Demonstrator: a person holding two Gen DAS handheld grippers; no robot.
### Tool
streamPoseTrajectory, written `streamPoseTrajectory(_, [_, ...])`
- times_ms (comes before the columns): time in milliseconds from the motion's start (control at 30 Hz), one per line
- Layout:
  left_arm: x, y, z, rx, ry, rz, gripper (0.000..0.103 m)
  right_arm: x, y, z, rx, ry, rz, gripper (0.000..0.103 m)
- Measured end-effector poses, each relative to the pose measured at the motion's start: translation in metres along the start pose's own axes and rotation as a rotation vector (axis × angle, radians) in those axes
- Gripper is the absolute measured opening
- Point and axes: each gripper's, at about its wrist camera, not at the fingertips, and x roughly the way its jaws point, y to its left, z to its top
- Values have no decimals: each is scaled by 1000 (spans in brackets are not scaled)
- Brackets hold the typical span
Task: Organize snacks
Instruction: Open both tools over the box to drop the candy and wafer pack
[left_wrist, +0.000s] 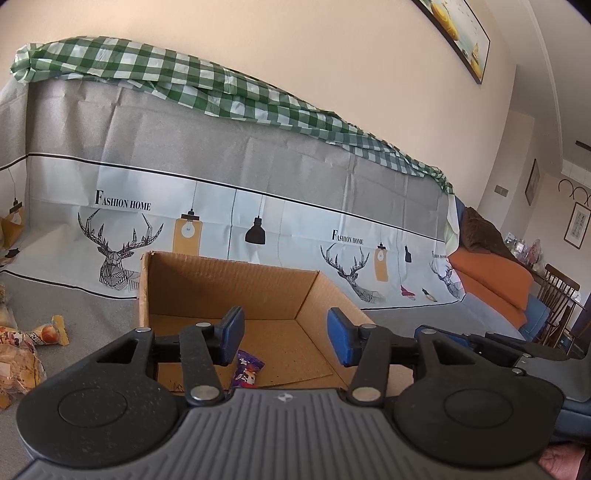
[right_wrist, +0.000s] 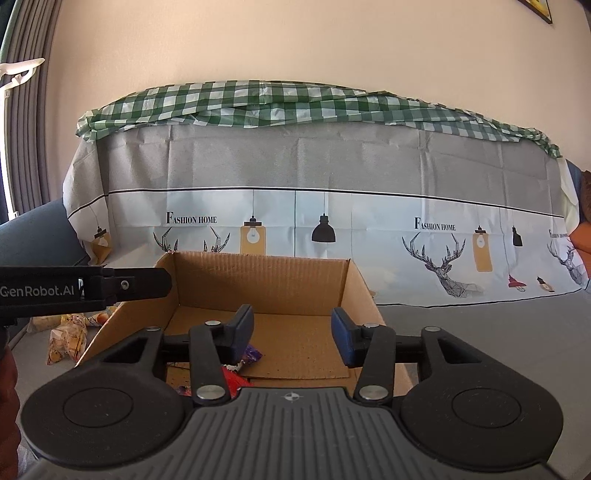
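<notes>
A: Start close in. Your right gripper (right_wrist: 291, 338) stands part open over the near edge of the cardboard box (right_wrist: 266, 280), nothing between its blue pads. Your left gripper (left_wrist: 285, 338) is the same: jaws apart, empty, hanging over the box's near side.

B: So what's in the box?

A: A purple snack packet (left_wrist: 248, 373) lies on the box floor just under your left gripper. From the right wrist you also see a red wrapper (right_wrist: 234, 378) beside it, half hidden by the gripper's linkage. I'd judge the job barely begun.

B: And what's left?

A: Several packets (left_wrist: 22, 350) lie on the grey cover outside the box, off to your left. Those have yet to go in.

B: How are my hands?

A: Both tilt gently downward, side by side, facing the draped sofa (right_wrist: 317, 162) behind the box.
</notes>
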Motion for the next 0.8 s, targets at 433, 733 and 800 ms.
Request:
streamPoseTrajectory(433, [-35, 27, 5, 0, -76, 96, 58, -2, 28, 0, 7, -20, -20, 62])
streamPoseTrajectory(733, [-74, 64, 20, 68, -96, 215, 58, -8, 79, -2, 22, -80, 65, 68])
streamPoseTrajectory(800, [-77, 76, 29, 128, -73, 244, 58, -9, 92, -1, 23, -89, 78, 68])
